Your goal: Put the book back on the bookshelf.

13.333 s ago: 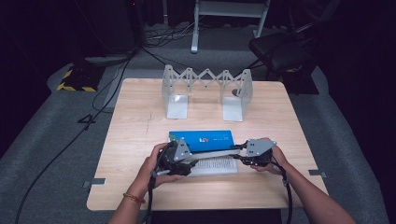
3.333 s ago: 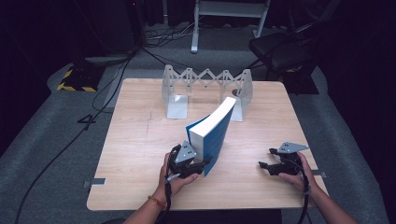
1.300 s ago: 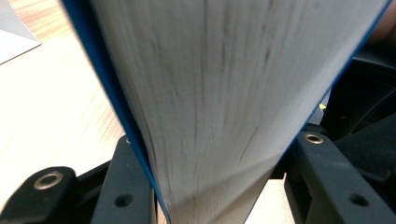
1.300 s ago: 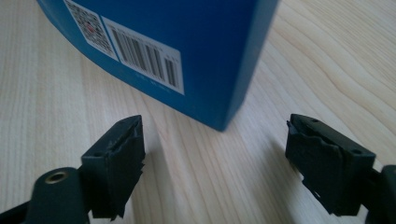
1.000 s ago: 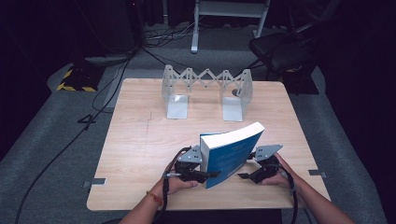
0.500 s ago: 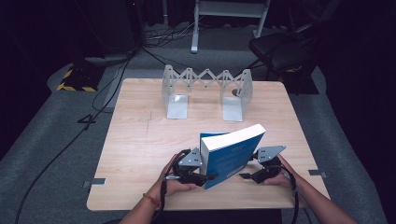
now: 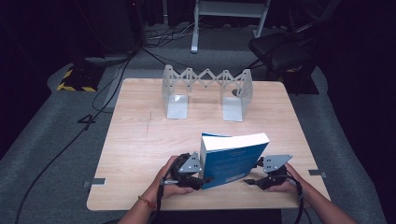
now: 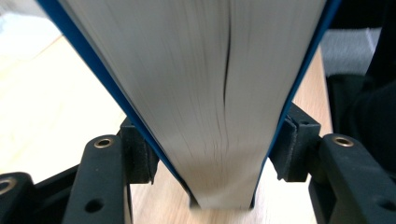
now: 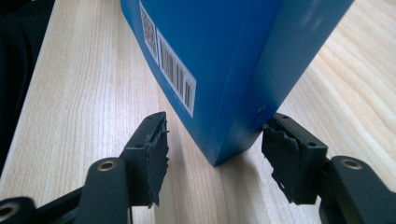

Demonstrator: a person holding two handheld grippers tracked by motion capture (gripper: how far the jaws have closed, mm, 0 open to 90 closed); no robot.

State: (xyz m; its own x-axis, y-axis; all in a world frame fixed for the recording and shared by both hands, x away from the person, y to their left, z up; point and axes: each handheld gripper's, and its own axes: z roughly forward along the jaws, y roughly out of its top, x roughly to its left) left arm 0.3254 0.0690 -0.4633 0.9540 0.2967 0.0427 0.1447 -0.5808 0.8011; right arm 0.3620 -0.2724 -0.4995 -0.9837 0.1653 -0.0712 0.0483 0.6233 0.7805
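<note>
A thick blue book [image 7: 233, 158] stands on edge near the front of the wooden table [image 7: 140, 140], its white pages up. My left gripper [image 7: 205, 179] is at the book's left end. In the left gripper view the page block [image 8: 196, 84] fills the gap and both pads [image 8: 140, 156] lie against the covers; the jaws have just been opening with the book between them. My right gripper [image 7: 250, 181] is at the book's right end. Its jaws [image 9: 215, 140] have just been closing around the lower corner of the book [image 9: 224, 56]: one pad [image 9: 280, 149] touches it, the other stands apart.
A metal expanding book rack [image 7: 205, 91] with two end plates stands at the back of the table. A dark chair [image 7: 280, 51] and cables [image 7: 116, 79] lie on the grey floor beyond. The person's hands rest at the table's front edge.
The book and both hands have stayed almost in place. The right gripper has drawn in closer to the book's right end.
</note>
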